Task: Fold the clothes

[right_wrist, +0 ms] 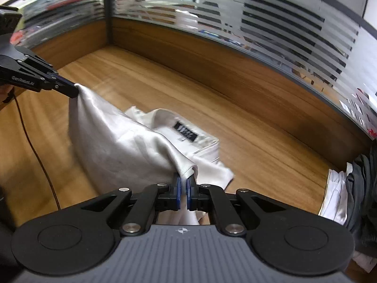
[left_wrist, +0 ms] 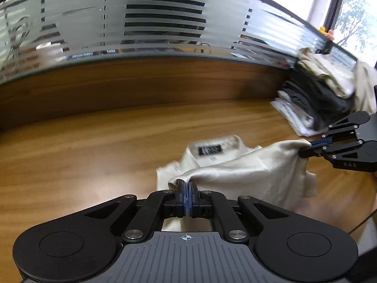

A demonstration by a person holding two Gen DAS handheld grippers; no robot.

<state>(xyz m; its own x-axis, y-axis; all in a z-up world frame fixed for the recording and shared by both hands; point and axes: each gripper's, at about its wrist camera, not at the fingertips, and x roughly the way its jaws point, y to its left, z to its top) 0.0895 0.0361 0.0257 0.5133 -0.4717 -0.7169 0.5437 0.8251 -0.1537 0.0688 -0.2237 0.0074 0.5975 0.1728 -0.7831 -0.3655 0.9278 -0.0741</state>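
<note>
A cream shirt [left_wrist: 245, 172] [right_wrist: 122, 139] lies partly folded on the wooden table [left_wrist: 94, 146], its collar with a dark label [left_wrist: 210, 150] [right_wrist: 185, 134] facing up. My left gripper [left_wrist: 187, 184] is shut on one corner of the shirt's hem; in the right wrist view it shows at the left [right_wrist: 75, 90], pinching that corner. My right gripper [right_wrist: 183, 176] is shut on the other hem corner, also seen at the right edge of the left wrist view [left_wrist: 306, 146]. Both corners are lifted off the table and the cloth hangs stretched between them.
A pile of folded clothes [left_wrist: 315, 99] [right_wrist: 348, 193], white, dark grey and beige, sits at the table's right end. A wooden rim with a frosted striped glass screen [left_wrist: 141, 23] bounds the far side. A thin black cable [right_wrist: 35, 151] runs over the table's left part.
</note>
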